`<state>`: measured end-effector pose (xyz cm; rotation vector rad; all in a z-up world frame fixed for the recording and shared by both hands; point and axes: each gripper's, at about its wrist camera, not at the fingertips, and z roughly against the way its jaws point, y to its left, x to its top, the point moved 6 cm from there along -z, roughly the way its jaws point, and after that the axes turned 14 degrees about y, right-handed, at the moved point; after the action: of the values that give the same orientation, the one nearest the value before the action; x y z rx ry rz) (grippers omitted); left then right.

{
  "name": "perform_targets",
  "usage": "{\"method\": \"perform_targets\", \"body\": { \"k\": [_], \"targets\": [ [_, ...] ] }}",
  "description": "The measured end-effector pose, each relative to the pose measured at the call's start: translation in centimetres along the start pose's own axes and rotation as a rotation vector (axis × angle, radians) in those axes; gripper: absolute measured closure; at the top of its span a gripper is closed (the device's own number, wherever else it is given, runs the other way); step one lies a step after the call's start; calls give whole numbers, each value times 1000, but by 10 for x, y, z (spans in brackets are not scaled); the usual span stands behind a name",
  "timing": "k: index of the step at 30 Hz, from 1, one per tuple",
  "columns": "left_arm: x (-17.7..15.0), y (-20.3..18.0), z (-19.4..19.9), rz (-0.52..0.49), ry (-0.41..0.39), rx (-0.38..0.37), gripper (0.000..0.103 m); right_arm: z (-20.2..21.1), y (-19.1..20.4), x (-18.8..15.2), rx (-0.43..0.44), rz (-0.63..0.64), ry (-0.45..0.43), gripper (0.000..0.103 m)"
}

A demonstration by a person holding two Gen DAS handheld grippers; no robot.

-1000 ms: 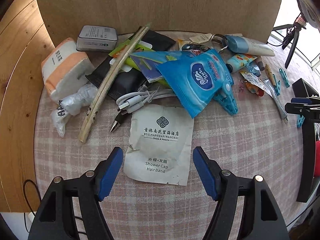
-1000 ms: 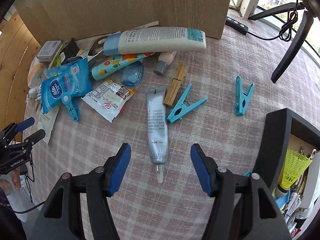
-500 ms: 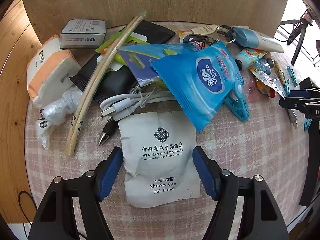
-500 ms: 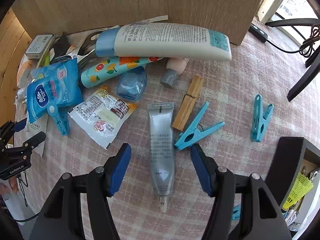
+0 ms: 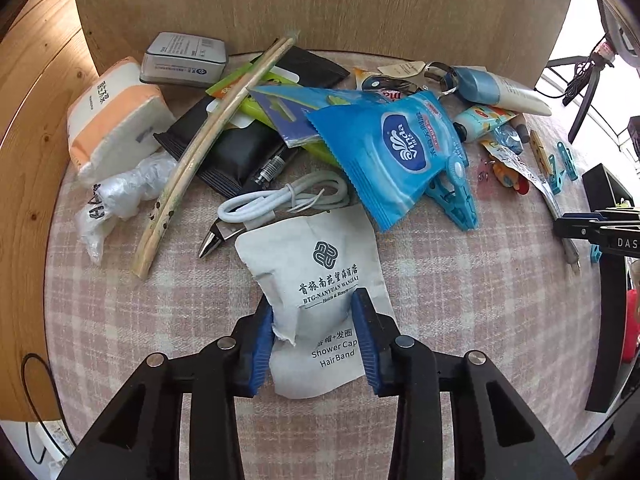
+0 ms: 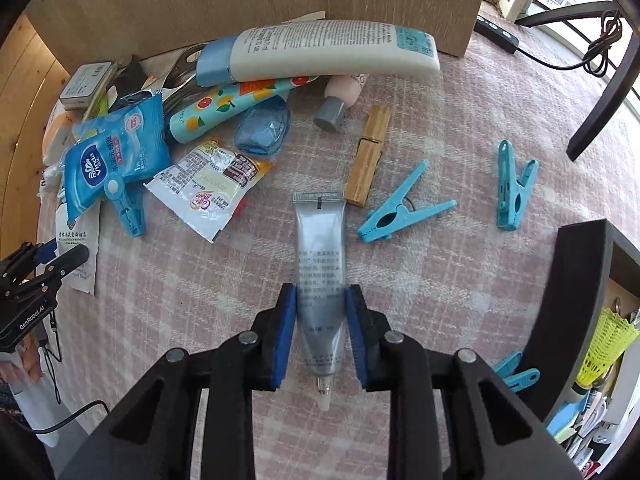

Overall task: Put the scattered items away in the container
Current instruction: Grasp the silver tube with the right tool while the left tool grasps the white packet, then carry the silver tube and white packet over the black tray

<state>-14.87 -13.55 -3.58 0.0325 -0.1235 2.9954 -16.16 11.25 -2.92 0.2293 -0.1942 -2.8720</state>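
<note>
While both grippers clamp flat items on the pink checked cloth (image 5: 460,300), the black container (image 6: 576,300) stands at the right.
Left wrist view: left gripper (image 5: 314,322) pinches the white shower-cap sachet (image 5: 316,280) — just below the blue tissue pack (image 5: 394,152). Right wrist view: right gripper (image 6: 320,316) squeezes the silver tube (image 6: 320,264) — left of that container.

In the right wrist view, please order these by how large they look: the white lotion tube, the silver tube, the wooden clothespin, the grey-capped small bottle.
1. White lotion tube, clearly the longest.
2. Silver tube; it lies nearest the camera, inside the right gripper, so its size is exaggerated.
3. Wooden clothespin.
4. Grey-capped small bottle; close to the clothespin, so this order is unsure.
</note>
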Motion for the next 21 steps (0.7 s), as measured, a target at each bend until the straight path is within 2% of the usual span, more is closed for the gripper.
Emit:
{"method": "perform_targets", "body": {
  "k": [1,9,10,11,13,14,15,19,20,21],
  "targets": [
    [-3,0,2,6,-1,-11,76,0,2,-3,16,1,-1,78],
    [-33,7,6,44,-14,-79,82,-1,12,-20,36,12,-16,78],
    [-52,10,8,52,-24,-93,82,0,13,-21,42,17,-15,78],
    [-57,8,10,75,-28,-106,81,2,13,-21,38,16,-20,78],
    [-79,4,7,106,-3,-150,75,3,11,-20,31,15,-22,78],
    [-100,16,11,118,6,-158,75,3,11,-20,35,14,-19,78],
    [-101,19,13,121,-8,-156,76,3,10,-20,34,9,-19,78],
    [-116,22,18,121,-31,-157,87,3,8,-20,27,10,-19,78],
    [-124,23,24,125,-42,-149,95,4,8,-20,25,9,-22,78],
    [-121,24,27,122,-45,-148,95,5,8,-20,26,9,-24,78]
  ]
}}
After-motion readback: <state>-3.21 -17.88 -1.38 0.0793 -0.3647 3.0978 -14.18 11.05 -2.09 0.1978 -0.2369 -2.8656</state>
